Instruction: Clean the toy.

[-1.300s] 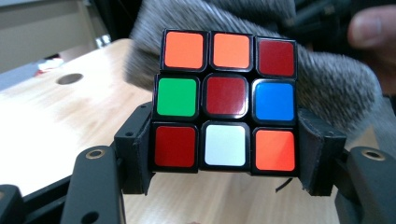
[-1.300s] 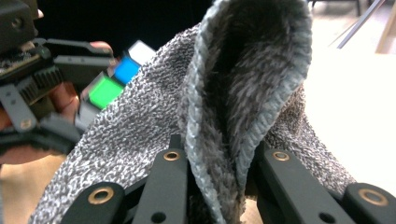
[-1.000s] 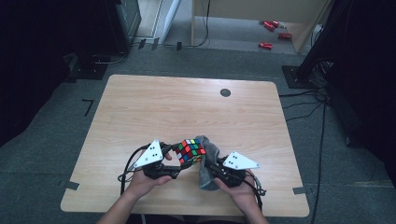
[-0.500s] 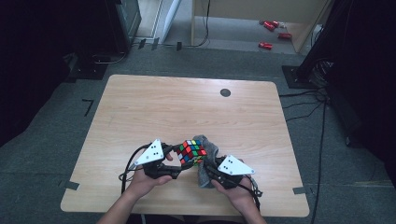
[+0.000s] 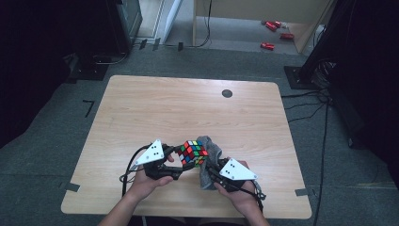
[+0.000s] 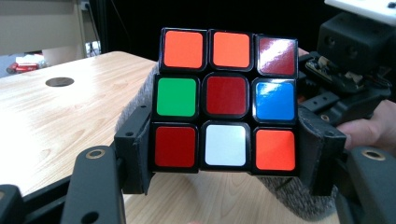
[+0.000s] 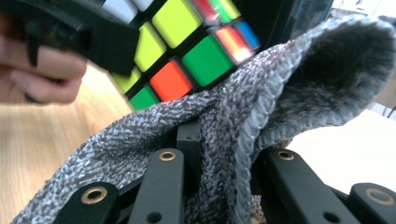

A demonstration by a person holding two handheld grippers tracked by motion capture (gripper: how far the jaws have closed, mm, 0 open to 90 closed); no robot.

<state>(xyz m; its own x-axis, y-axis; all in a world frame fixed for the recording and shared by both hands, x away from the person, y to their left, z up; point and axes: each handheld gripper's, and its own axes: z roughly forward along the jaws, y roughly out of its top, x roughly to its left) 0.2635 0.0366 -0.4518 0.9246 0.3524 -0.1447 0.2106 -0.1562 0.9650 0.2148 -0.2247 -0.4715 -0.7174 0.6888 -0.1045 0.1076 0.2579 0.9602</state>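
Note:
A scrambled colour cube [image 5: 193, 152] [image 6: 227, 99] is held above the near middle of the table, clamped between the jaws of my left gripper [image 5: 181, 164] [image 6: 224, 154]. A grey knitted cloth [image 5: 210, 157] [image 7: 261, 116] is pinched in my right gripper [image 5: 207, 168] [image 7: 219, 154] and lies against the cube's right side and underside. In the right gripper view the cube [image 7: 187, 51] sits just above the cloth, with the left gripper's jaw across its upper left corner. A hand holds each gripper.
The wooden table [image 5: 188, 108] has a small dark round hole [image 5: 227, 93] near its far edge. Cables trail from the grippers to the table's front. Red objects [image 5: 273, 28] lie on the floor beyond the table.
The right gripper has moved left and slightly forward with the cloth, pressing closer under the cube. The left gripper and cube have stayed nearly still.

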